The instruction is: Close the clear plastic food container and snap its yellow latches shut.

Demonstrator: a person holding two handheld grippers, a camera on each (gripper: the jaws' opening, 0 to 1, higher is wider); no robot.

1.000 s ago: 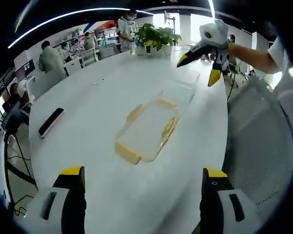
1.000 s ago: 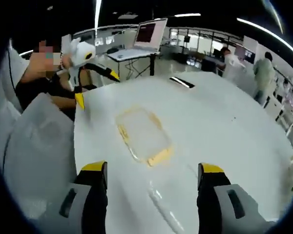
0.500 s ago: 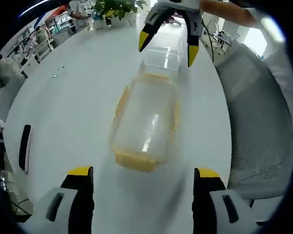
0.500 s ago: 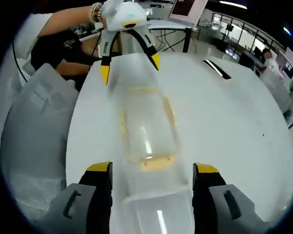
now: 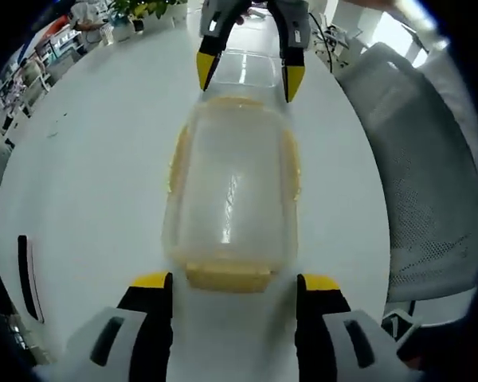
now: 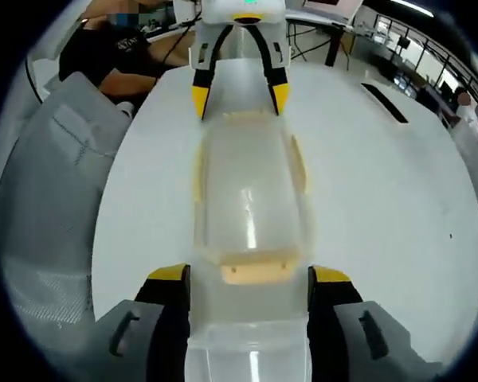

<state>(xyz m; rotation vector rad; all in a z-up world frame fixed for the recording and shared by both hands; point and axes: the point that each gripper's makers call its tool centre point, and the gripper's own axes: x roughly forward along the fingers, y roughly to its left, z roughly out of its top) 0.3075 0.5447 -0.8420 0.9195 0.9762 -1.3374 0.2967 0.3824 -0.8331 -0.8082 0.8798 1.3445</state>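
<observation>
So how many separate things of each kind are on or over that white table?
Tongs: 2, left tongs and right tongs
Clear plastic pieces: 2, yellow-latched container and plain clear piece
Black flat slab: 1
Total: 5

A glossy white worktop (image 5: 88, 159) carries a clear food container (image 5: 231, 187) with yellow latches, a clear lid (image 5: 247, 68), and a dark phone-like slab (image 5: 25, 267) nearby.
</observation>
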